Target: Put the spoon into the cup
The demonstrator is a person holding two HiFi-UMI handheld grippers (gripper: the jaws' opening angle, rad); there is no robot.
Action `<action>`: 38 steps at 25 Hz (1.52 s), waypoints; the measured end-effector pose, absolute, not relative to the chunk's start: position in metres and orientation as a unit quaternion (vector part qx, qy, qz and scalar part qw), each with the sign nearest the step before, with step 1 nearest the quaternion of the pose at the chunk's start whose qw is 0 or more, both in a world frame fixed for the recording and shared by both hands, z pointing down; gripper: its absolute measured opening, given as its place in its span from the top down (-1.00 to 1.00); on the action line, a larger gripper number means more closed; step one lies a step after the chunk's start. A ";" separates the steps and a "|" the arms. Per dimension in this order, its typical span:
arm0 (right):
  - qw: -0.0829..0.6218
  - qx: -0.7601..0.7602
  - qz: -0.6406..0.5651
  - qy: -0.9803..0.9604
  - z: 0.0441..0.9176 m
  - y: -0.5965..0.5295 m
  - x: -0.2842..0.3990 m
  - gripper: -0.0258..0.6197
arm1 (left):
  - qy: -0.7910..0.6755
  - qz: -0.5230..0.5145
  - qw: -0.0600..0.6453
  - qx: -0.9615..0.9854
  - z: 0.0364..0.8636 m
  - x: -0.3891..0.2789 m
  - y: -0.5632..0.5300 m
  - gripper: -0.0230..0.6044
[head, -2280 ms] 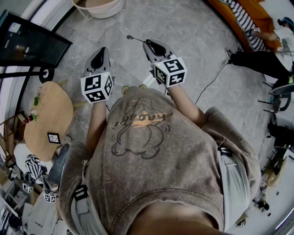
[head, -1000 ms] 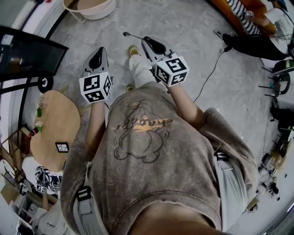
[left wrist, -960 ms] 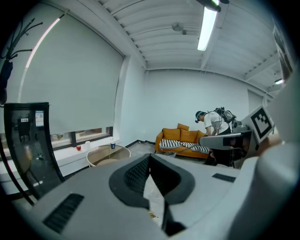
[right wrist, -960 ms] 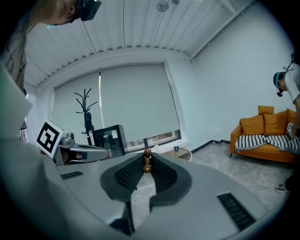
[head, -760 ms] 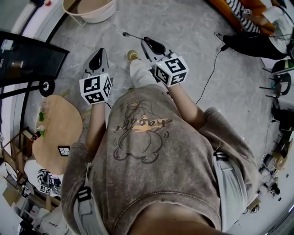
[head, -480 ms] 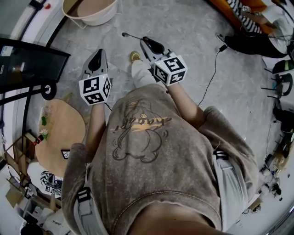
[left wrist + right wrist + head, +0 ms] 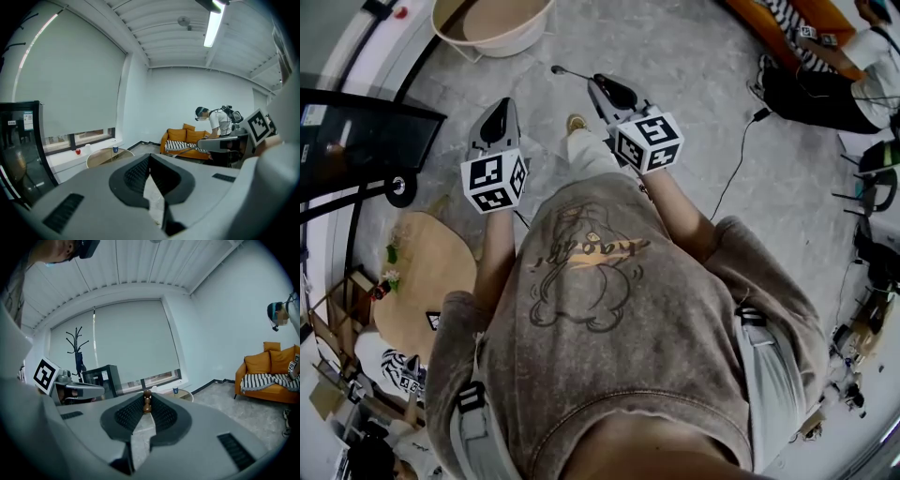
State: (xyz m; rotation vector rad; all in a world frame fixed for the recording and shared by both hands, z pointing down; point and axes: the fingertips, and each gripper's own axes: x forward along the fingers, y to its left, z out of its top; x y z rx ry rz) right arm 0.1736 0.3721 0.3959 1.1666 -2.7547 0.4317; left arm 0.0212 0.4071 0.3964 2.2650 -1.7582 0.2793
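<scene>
**A:** What fills the foreground?

**B:** The left hand-held gripper [image 7: 150,157], grey. Its dark ribbed pads [image 7: 137,172] meet at the tips with nothing between them.

**A:** And beyond it?

**B:** A round counter [image 7: 101,158] by the window [image 7: 84,138] with a blue cup [image 7: 115,149] on it. Farther back is an orange sofa [image 7: 180,137], with a person [image 7: 216,123] leaning forward near it. At right is the right hand-held gripper [image 7: 206,143], a thin spoon [image 7: 190,148] jutting from its tip.

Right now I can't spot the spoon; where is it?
Head view, top centre: the spoon is clamped in the tongs of the right gripper, sticking out left below the beige tub.
</scene>
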 end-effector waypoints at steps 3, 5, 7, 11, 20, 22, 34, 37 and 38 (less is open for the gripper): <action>0.061 0.384 0.143 -0.910 0.393 0.351 0.172 0.74 | -0.606 0.096 0.131 0.778 0.394 0.020 0.387 0.87; 0.061 0.383 0.142 -0.911 0.389 0.338 0.173 0.74 | -0.606 0.095 0.132 0.779 0.390 0.021 0.374 0.87; 0.060 0.383 0.142 -0.911 0.387 0.324 0.173 0.74 | -0.606 0.095 0.133 0.779 0.388 0.021 0.360 0.87; 0.060 0.383 0.144 -0.911 0.383 0.298 0.176 0.74 | -0.606 0.095 0.134 0.778 0.383 0.023 0.335 0.87; 0.061 0.364 0.145 -0.918 0.374 0.244 0.167 0.74 | -0.615 0.095 0.130 0.772 0.370 0.019 0.285 0.87; 0.061 0.359 0.143 -0.920 0.372 0.229 0.165 0.74 | -0.619 0.094 0.129 0.769 0.369 0.019 0.270 0.87; 0.067 0.317 0.143 -0.935 0.372 0.143 0.159 0.74 | -0.649 0.087 0.129 0.745 0.366 0.017 0.187 0.87; 0.066 0.311 0.147 -0.937 0.376 0.131 0.155 0.74 | -0.657 0.088 0.131 0.737 0.370 0.011 0.179 0.87; 0.067 0.309 0.148 -0.937 0.378 0.128 0.153 0.74 | -0.659 0.089 0.132 0.735 0.371 0.009 0.177 0.87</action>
